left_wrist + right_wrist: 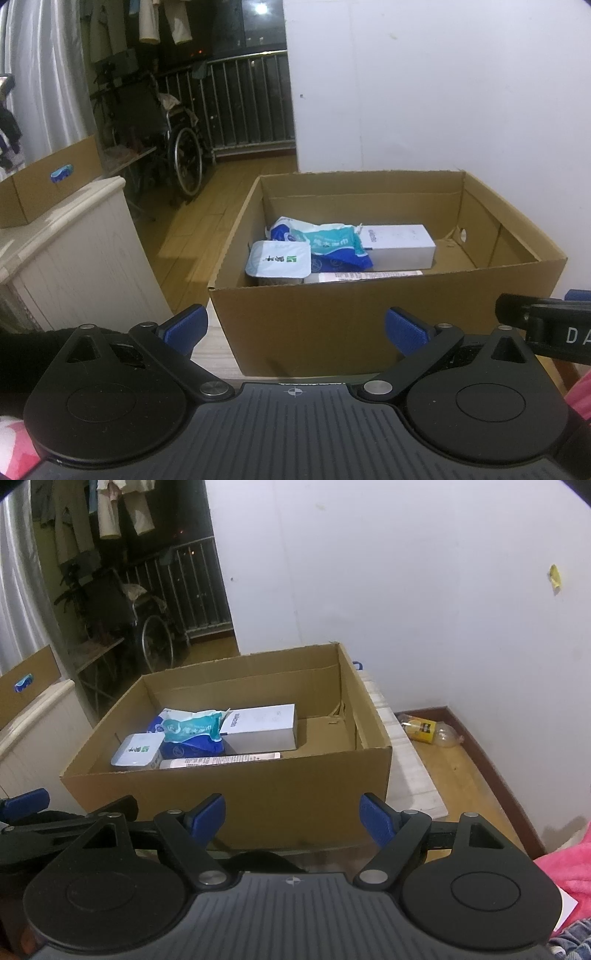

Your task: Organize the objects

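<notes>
1. Left wrist view: the left gripper [294,328] is seen at 6 o'clock with its blue pads wide apart; nothing is held between them, and the near wall of the cardboard box [369,317] lies beyond the gap.
2. Inside the box, toward 9 o'clock of its floor, a white sealed tray [279,263] is noted, its printed lid facing up.
3. A crumpled blue and teal packet [328,243] is found just behind and to the right of the tray, touching it.
4. A white carton [399,243] lies flat at 12 o'clock of the group, its long axis running from 9 to 3 o'clock, against the packet.
5. A long flat printed box [364,276] is seen along the near wall, its long axis also running 9 to 3 o'clock; its lower part is hidden by the wall.
6. Part of the right gripper [554,325] is visible at 3 o'clock.
7. Right wrist view: the right gripper [293,814] is recorded at 6 o'clock, jaws standing wide, nothing gripped.
8. The cardboard box [258,797] sits at centre; the tray [136,753], packet [192,731], carton [264,723] and printed box [221,761] are grouped in its left half, the right half of the floor bare.
9. A plastic bottle with a yellow label [430,731] lies on its side on the floor at 3 o'clock, outside the box, its long axis roughly 9 to 3 o'clock.
10. The left gripper [26,805] is partly seen at 9 o'clock.
</notes>
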Demonstrator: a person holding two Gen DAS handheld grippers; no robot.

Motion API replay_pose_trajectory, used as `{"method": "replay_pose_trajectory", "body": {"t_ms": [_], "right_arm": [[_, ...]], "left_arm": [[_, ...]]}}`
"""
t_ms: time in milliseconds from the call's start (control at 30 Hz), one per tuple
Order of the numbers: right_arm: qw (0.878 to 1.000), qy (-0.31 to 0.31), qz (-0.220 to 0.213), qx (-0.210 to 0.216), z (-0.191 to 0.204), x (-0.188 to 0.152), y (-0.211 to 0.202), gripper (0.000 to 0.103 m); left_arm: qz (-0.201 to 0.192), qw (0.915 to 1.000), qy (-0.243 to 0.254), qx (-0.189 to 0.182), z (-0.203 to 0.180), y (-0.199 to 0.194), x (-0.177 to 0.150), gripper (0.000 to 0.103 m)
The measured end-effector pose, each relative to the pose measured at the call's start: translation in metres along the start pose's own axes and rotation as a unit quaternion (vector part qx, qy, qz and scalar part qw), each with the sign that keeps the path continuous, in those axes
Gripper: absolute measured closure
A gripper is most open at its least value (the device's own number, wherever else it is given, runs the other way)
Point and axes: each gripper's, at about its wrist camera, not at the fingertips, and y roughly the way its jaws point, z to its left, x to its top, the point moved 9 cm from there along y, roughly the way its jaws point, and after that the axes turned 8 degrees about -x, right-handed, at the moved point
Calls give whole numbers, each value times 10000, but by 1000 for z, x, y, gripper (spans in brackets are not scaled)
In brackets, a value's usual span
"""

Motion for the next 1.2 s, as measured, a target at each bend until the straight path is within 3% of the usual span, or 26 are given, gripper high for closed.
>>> {"method": "replay_pose_trajectory", "body": {"t_ms": [1200], "right_arm": [[10000, -14, 81, -8, -3, -4, 7, 20]], "left_arm": [[48, 9999, -134, -69, 4, 0, -2, 0]]}}
